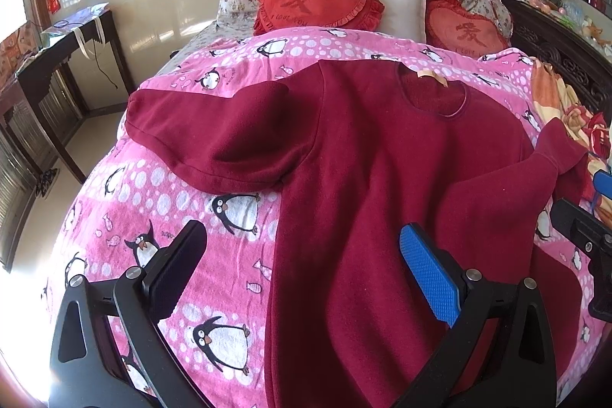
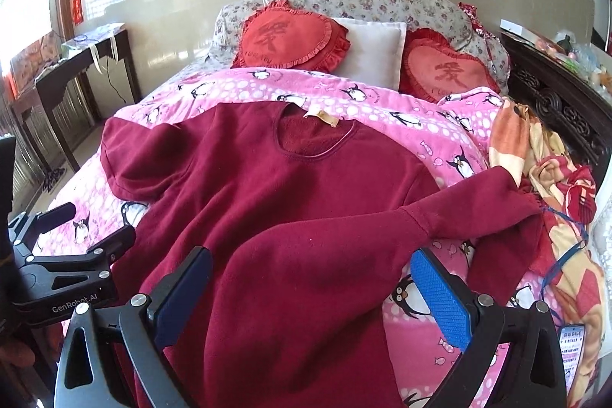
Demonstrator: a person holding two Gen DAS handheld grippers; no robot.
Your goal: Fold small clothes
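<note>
Both the left gripper [image 1: 302, 266] and right gripper [image 2: 311, 287] hover spread apart over a maroon sweater [image 1: 375, 178] lying flat on the bed [image 1: 153, 186].

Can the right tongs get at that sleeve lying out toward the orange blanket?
Probably yes. The right tongs are open above the sweater, and the sleeve lies on top, uncovered, just ahead to the right with nothing between.

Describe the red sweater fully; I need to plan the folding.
The red sweater is dark, fleecy, long-sleeved and round-necked, with a tan label at the collar. It lies flat, front up, on the pink penguin blanket, collar toward the pillows, both sleeves spread outward. Neither gripper holds it.
</note>
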